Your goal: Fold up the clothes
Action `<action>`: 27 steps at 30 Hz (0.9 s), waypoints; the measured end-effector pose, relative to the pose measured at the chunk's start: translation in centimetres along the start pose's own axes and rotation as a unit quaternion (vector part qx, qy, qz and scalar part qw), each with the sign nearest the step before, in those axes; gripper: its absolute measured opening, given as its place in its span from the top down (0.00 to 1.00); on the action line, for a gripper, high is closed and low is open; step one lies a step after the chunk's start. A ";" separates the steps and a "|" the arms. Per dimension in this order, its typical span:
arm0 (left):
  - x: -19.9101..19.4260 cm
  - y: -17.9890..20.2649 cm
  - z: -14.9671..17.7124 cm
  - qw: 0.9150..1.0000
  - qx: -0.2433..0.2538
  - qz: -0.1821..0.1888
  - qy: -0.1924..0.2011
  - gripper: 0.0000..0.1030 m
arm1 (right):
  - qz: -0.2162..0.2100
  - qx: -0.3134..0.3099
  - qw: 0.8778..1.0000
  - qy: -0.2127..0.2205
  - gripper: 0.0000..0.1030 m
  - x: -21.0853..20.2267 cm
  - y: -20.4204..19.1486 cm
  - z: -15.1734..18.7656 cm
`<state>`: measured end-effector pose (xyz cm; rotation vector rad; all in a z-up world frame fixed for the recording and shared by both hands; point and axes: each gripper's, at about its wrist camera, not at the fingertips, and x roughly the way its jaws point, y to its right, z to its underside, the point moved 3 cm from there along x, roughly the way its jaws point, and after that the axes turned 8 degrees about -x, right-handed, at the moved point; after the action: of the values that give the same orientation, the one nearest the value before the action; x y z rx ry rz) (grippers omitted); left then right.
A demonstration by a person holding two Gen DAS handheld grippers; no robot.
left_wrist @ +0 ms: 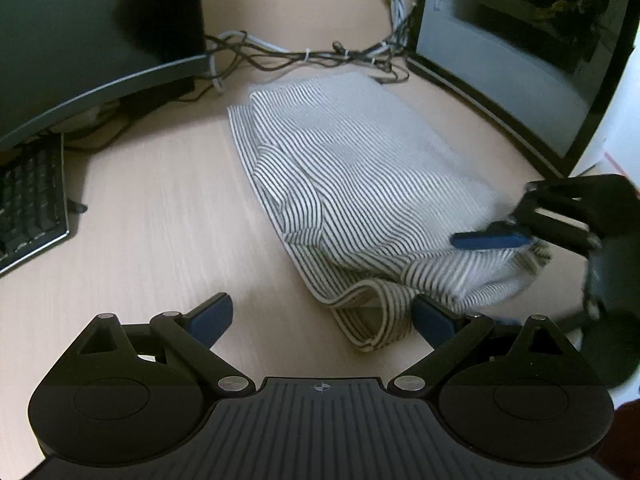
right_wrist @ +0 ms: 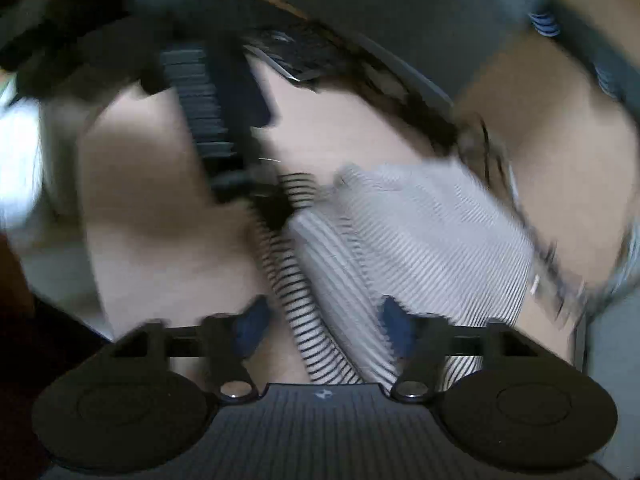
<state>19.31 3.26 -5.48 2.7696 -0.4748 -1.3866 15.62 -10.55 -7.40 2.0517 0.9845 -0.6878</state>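
A black-and-white striped garment (left_wrist: 360, 184) lies folded on the light wooden desk (left_wrist: 140, 248). My left gripper (left_wrist: 323, 318) stands open at the garment's near end, where a rolled hem (left_wrist: 380, 320) sits just inside its right pad (left_wrist: 434, 320). In that view the right gripper reaches in from the right, one blue finger (left_wrist: 492, 239) lying over the garment's near right corner and the other hidden. The right wrist view is blurred: my right gripper (right_wrist: 324, 328) has its pads apart with a band of the striped garment (right_wrist: 344, 320) between them.
A dark monitor (left_wrist: 80, 40) stands at the back left with a black keyboard (left_wrist: 28, 208) under it. Another monitor (left_wrist: 520, 60) stands at the back right. A tangle of cables (left_wrist: 304, 56) runs along the wall behind the garment.
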 end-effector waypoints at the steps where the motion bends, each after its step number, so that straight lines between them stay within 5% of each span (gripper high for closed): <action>1: -0.4 -0.3 0.0 1.000 -0.006 0.007 0.003 0.03 | -0.018 0.046 0.999 -0.003 0.51 0.2 1.2 -0.1; 7: -0.9 -1.1 1.1 0.998 -0.002 0.055 -0.016 0.02 | -0.097 0.235 0.967 -0.008 0.53 0.5 5.7 0.7; 12: 2.3 1.5 1.7 0.997 0.073 0.007 -0.033 0.03 | -0.106 0.276 0.955 -0.005 0.53 0.3 6.2 1.1; 14: 3.4 1.6 0.9 0.997 0.069 -0.032 -0.025 0.03 | -0.089 0.250 0.964 -0.001 0.50 -0.1 5.6 0.8; 15: 3.5 1.3 0.4 0.998 0.048 -0.032 -0.023 0.03 | -0.077 0.233 0.969 0.001 0.47 -0.5 5.1 0.7; 17: 3.4 0.5 -0.7 1.000 0.004 -0.020 -0.022 0.03 | -0.039 0.182 0.982 0.007 0.24 -1.5 3.7 1.0; 20: 3.2 -0.2 -1.6 0.999 -0.037 -0.001 -0.028 0.03 | 0.033 0.090 0.995 0.010 0.15 -2.1 1.2 1.7; 27: 3.1 -0.4 -1.4 0.997 -0.055 0.014 -0.044 0.03 | 0.166 -0.012 0.986 -0.004 0.10 0.3 -0.7 2.4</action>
<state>22.30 2.63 -7.08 2.6145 -0.4235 -1.4872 14.86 -12.04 -9.26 2.1223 0.6192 -0.5025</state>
